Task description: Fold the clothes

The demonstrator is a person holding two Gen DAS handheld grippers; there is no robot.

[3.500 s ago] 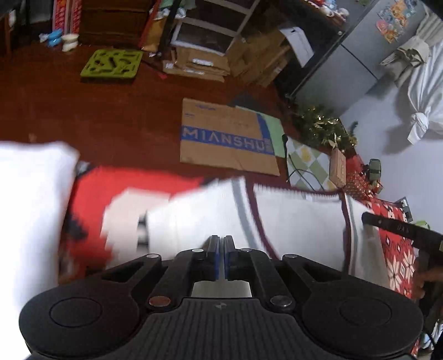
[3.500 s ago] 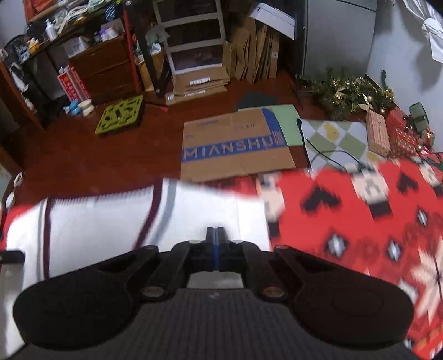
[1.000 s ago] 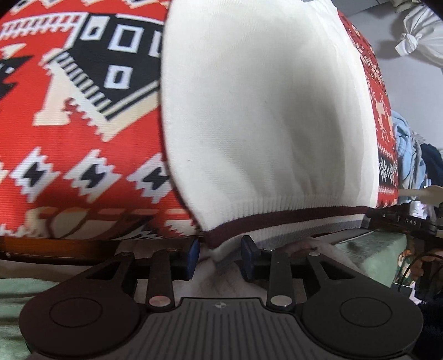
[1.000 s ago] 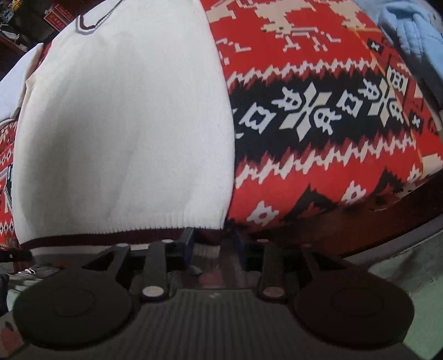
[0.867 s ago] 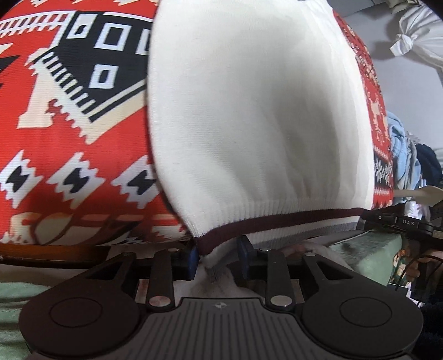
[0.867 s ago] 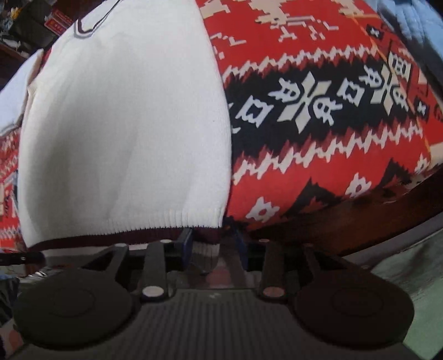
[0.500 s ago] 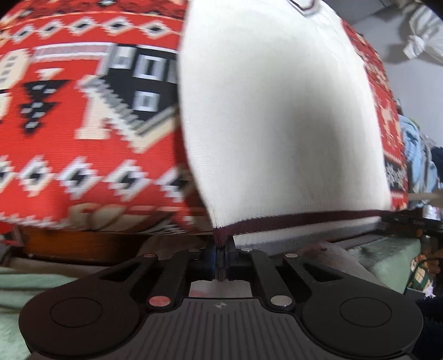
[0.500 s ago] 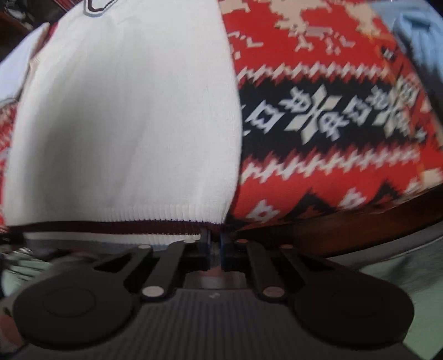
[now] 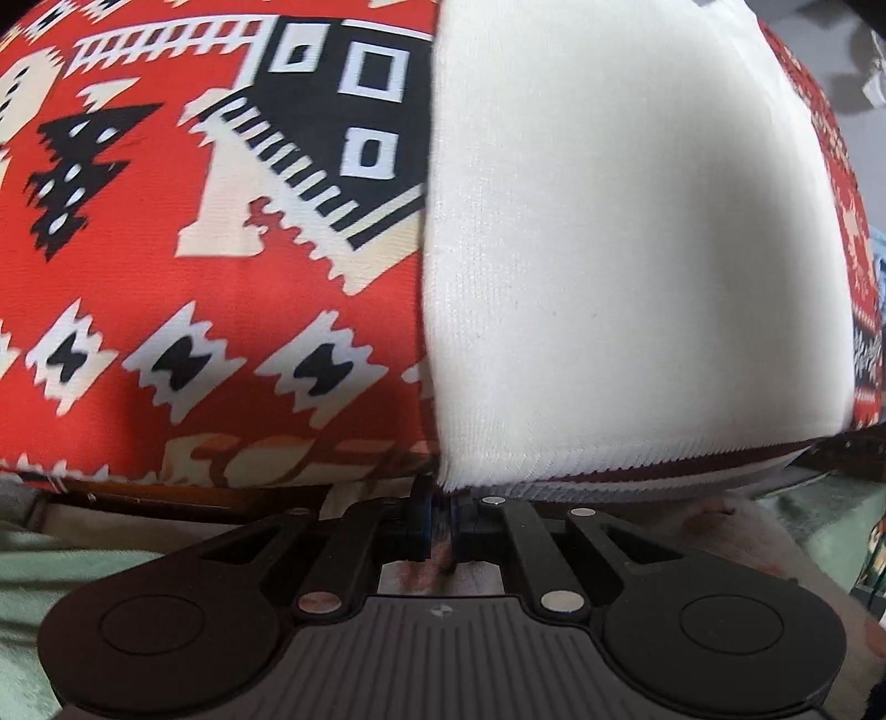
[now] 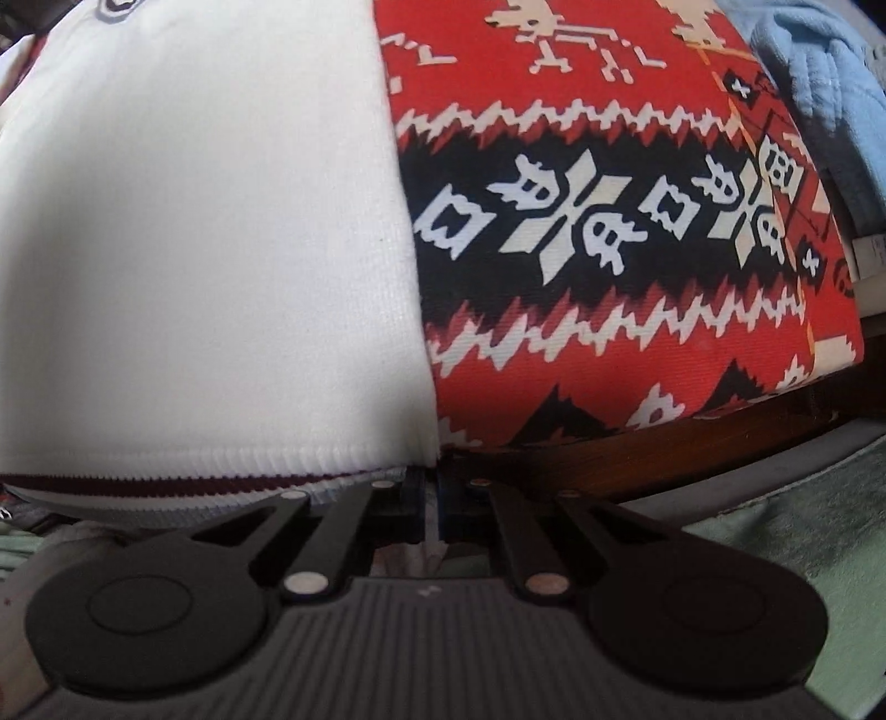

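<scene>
Left tongs (image 9: 440, 512) pressed together, pinching the near left corner of the sweater (image 9: 637, 249) at its ribbed hem. Left of and ahead of these tongs: red patterned cloth (image 9: 194, 288) with black and cream motifs, covering the desk. Straight ahead and to the right: cream sweater lying flat on the cloth, dark maroon stripe (image 9: 664, 471) running along the hem just in front of the tongs. Below the tongs, pale green fabric (image 9: 83, 559) at the near edge.

Right tongs (image 10: 431, 507) likewise pressed together, pinching the near right corner of the sweater (image 10: 210, 249) at the hem. Left of and ahead of these tongs: the cream knit spread flat, maroon stripe (image 10: 166, 481) at the hem, collar trim (image 10: 113, 8) at the far end. Right of the tongs: red cloth (image 10: 609, 221) with a black band of white snowflake shapes, dark wooden desk edge (image 10: 637, 465) showing beneath it. Far right, beyond the cloth: light blue garment (image 10: 825, 83), bunched.
</scene>
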